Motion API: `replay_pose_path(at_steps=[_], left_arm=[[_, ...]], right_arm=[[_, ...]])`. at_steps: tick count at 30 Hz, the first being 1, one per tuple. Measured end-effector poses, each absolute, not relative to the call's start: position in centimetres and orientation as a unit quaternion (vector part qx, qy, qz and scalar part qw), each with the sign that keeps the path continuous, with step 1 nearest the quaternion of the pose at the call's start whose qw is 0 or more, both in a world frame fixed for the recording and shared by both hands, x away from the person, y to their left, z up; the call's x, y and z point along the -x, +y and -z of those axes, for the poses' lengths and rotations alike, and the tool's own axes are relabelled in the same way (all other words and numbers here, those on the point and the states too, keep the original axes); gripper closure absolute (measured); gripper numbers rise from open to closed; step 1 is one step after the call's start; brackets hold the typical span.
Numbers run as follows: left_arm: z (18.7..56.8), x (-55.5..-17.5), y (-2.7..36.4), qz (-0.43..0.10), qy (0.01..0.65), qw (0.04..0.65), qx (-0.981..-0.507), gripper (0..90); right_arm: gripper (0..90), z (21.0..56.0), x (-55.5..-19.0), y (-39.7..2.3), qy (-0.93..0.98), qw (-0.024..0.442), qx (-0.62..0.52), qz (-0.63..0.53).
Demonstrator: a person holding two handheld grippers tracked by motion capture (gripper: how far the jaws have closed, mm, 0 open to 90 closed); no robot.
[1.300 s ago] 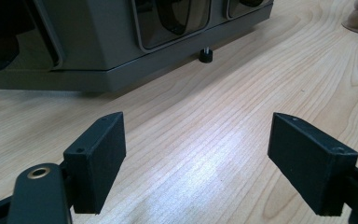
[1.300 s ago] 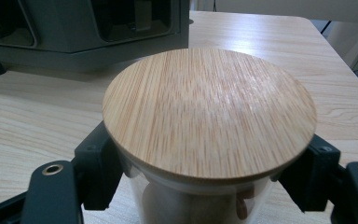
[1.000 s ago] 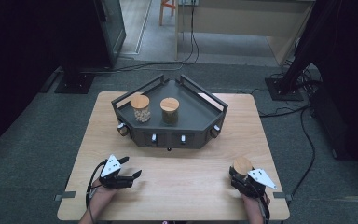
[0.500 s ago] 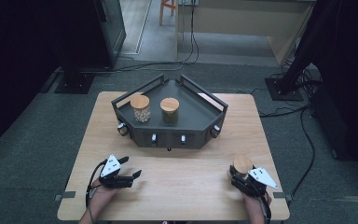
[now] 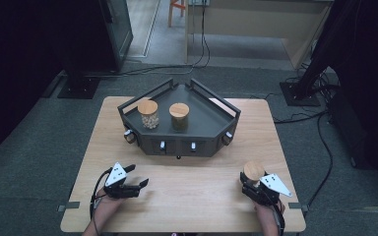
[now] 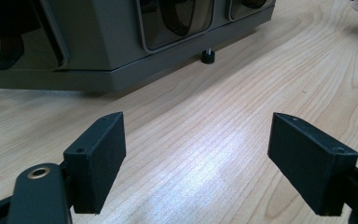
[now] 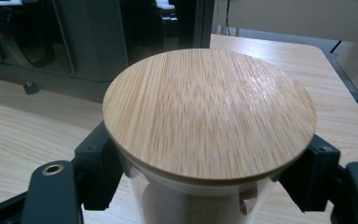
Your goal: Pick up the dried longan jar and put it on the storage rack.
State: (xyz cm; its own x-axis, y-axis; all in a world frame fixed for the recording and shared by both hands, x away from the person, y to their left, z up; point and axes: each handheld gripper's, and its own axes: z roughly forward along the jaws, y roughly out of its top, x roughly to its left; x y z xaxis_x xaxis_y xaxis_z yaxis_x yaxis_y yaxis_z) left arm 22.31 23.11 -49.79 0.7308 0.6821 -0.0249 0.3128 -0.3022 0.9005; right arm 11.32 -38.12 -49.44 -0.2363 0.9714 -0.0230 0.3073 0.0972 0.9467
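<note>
A glass jar [image 5: 253, 170] with a round bamboo lid stands at the table's front right, and my right gripper [image 5: 252, 183] is shut on it from the near side. In the right gripper view the lid [image 7: 209, 112] spans the space between both black jaws of that gripper [image 7: 209, 161], which press on the glass below it. My left gripper [image 5: 137, 176] rests open near the front left edge, nothing between its fingers. In its own view the left gripper [image 6: 198, 135] has its jaws wide apart over bare wood. Two more lidded jars, one with pale pieces [image 5: 148, 113] and one with dark contents [image 5: 179, 115], stand in the dark tray [image 5: 177, 145].
The angular dark tray [image 6: 98, 46] with raised walls and small knobs on its front sits at the back middle of the wooden table [image 5: 197, 191]. Its front wall [image 7: 88, 42] rises just beyond the held jar. Black stands and cables lie on the floor around the table.
My right gripper with the jar has crept slightly away from the near edge. The left gripper has stayed where it was, open.
</note>
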Motion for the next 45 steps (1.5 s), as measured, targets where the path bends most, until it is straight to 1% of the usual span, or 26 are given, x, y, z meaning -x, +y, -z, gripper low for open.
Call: replay_pose_path(at_steps=[45], left_arm=[[49.8, -22.5, 23.4, -0.180, 0.318, 0.505, -0.782, 18.7]], right_arm=[[25.3, 45.3, -13.4, -36.4, 0.653, 0.363, -0.470, -0.469]])
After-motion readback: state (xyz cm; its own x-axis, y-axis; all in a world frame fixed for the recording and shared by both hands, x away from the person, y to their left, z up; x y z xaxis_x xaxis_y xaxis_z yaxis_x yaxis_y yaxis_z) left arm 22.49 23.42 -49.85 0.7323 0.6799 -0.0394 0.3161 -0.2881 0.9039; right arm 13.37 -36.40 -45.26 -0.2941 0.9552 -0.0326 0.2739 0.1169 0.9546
